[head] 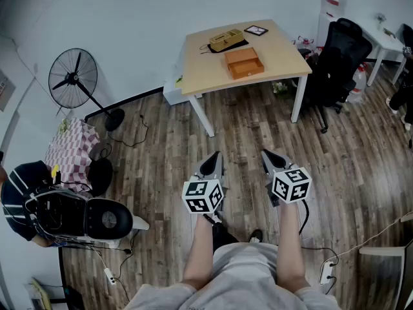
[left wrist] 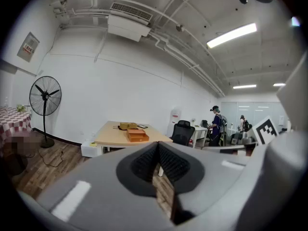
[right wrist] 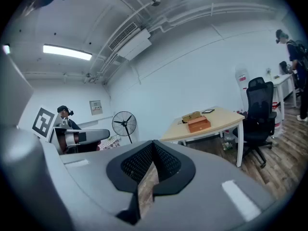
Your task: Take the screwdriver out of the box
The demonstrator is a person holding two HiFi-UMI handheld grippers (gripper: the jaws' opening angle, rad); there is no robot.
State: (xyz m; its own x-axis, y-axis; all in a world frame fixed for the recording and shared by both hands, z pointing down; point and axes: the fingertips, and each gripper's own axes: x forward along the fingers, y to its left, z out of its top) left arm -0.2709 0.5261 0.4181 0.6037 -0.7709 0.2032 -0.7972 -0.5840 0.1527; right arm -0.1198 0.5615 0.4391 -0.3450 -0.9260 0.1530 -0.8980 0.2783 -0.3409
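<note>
An orange box (head: 244, 62) lies closed on a light wooden table (head: 284, 51) across the room, with a tan box (head: 226, 40) behind it. The orange box (left wrist: 136, 135) also shows far off in the left gripper view, and the orange box (right wrist: 198, 124) in the right gripper view. No screwdriver is visible. My left gripper (head: 211, 163) and right gripper (head: 271, 158) are held side by side over the wooden floor, well short of the table. Both point roughly level toward it, jaws shut with nothing between them.
A black office chair (head: 335, 63) stands right of the table. A standing fan (head: 77, 79) and a checkered-cloth stand (head: 71, 150) are at the left. A person with equipment (head: 39, 212) sits at the left edge. A framed tablet (head: 256, 30) lies on the table.
</note>
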